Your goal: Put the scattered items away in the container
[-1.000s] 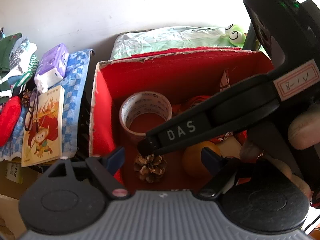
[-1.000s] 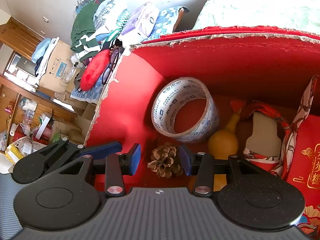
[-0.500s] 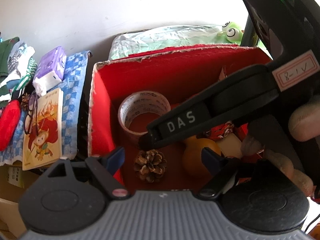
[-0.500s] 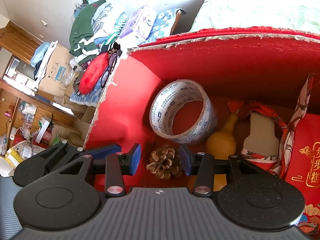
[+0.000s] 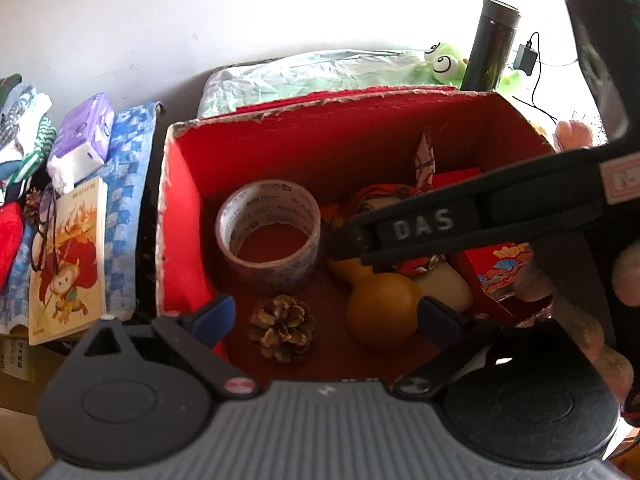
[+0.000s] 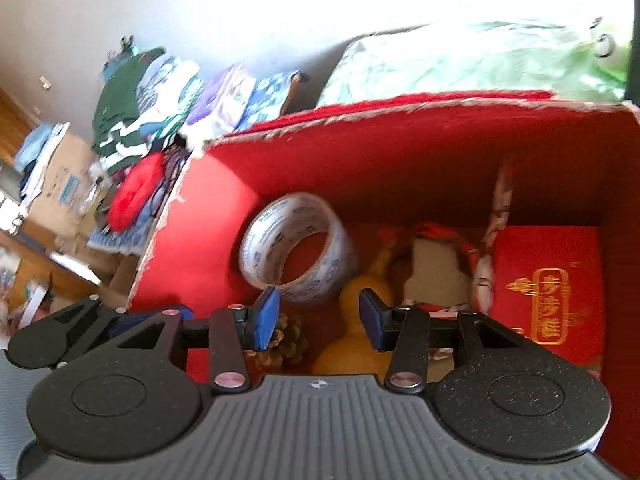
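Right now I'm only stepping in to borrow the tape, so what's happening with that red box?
A person is tidying loose items into the red box, a gripper in each hand. The left gripper hovers over the pine cone on the box floor, its jaws opening with nothing pressed between them. The right gripper is open and empty above the tape roll and yellow gourd. A picture book and tissue pack lie outside.

box mouth: open above | left half: tape roll stood near left wall, pine cone by near edge | middle: gourd | right half: red packet filled floor | free floor: strip along left wall | right hand-held gripper arm crossed above right half
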`<state>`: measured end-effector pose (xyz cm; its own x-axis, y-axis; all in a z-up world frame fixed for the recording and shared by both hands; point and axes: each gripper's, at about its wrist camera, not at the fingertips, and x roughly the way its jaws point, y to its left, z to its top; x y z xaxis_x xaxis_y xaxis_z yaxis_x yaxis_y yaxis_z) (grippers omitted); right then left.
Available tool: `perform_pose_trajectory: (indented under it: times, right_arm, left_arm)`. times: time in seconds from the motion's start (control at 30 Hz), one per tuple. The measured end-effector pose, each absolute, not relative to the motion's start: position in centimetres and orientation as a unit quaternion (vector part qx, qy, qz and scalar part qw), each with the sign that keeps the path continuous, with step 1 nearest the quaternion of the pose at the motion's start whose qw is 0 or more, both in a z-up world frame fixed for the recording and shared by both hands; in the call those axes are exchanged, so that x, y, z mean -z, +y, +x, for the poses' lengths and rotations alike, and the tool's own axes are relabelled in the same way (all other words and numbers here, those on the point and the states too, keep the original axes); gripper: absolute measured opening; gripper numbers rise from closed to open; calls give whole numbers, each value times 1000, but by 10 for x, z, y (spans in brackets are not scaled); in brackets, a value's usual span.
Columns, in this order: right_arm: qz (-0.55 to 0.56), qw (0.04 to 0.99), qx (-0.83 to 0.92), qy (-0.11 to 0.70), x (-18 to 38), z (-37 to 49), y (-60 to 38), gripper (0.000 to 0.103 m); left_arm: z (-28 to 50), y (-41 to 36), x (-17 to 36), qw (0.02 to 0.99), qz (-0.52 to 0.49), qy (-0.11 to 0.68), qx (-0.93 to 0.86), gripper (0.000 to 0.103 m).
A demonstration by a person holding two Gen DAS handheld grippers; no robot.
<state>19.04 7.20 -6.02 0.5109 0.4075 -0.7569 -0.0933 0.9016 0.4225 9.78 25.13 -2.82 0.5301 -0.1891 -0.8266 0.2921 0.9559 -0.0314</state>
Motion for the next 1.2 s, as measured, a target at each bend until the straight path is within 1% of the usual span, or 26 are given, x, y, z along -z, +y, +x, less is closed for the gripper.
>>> perform_pose_trajectory:
  times: [0.13, 0.23, 0.3, 0.37, 0.5, 0.6, 0.73, 0.83, 0.93, 1.07, 1.2]
  right_arm:
    - [173, 865, -117, 457, 55, 183, 69, 50]
    - [193, 867, -95, 449, 51, 179, 66, 57]
    - [194, 870, -75, 447, 49, 176, 66, 59]
    - [188, 874, -51, 446, 47, 172, 67, 63]
    - [169, 883, -4, 438, 40, 161, 67, 65]
    - [153, 890, 23, 429, 35, 152, 67, 68]
    - [118, 896, 67, 424, 30, 146, 68, 76]
    - [117, 895, 84, 421, 27, 141, 62, 77]
    - [125, 892, 101, 423, 26, 140, 57, 80]
    - [113, 892, 115, 421, 23, 139, 53, 81]
    - [119, 895, 99, 419, 21, 140, 48, 81]
  left_arm:
    - [97, 251, 28, 874, 56, 463, 139, 98]
    - [97, 252, 28, 874, 57, 462, 141, 98]
    - [97, 252, 28, 874, 57, 461, 142, 98]
    - [97, 252, 28, 874, 58, 461, 143, 99]
    - [98, 255, 28, 876, 47, 454, 155, 102]
    - [99, 259, 25, 880, 33, 446, 159, 102]
    - [97, 263, 17, 900, 24, 413, 140, 102]
    - [97, 267, 9, 912, 17, 390, 123, 102]
    - [98, 270, 6, 919, 9, 380, 104, 102]
    - [96, 271, 1, 923, 0, 374, 86, 102]
    - [88, 265, -7, 931, 13, 361, 51, 102]
